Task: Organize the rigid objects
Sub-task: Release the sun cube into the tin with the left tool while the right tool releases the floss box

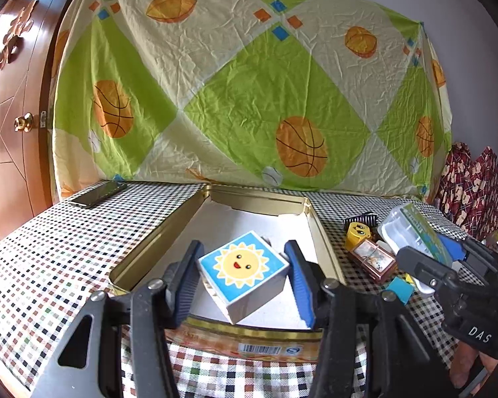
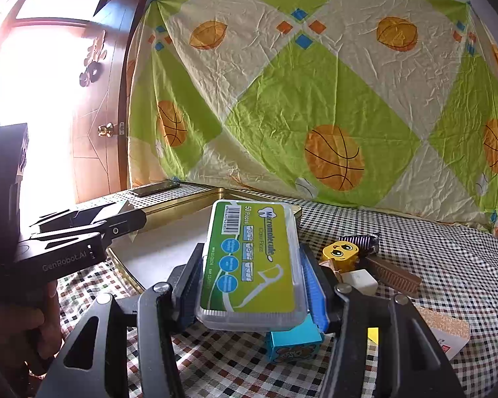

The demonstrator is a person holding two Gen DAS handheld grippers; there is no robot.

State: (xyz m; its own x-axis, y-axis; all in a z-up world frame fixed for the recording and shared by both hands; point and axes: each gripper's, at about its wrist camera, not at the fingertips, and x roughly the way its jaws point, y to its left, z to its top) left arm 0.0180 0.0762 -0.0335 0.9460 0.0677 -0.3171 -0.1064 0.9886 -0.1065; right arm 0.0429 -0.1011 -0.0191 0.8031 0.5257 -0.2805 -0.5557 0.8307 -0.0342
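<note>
My left gripper is shut on a white box with a smiling sun on its blue top. The box is tilted and held over the near end of an open gold tin lined in white. My right gripper is shut on a clear dental floss pick case with a green label, held above the checked cloth just right of the tin. From the right wrist view the left gripper reaches over the tin from the left. In the left wrist view the right gripper carries the case at the right.
Right of the tin lie a yellow face block, a striped item, a brown bar, a white eraser and a blue block. A phone lies at the table's far left. A hanging sheet backs the table; a wooden door stands left.
</note>
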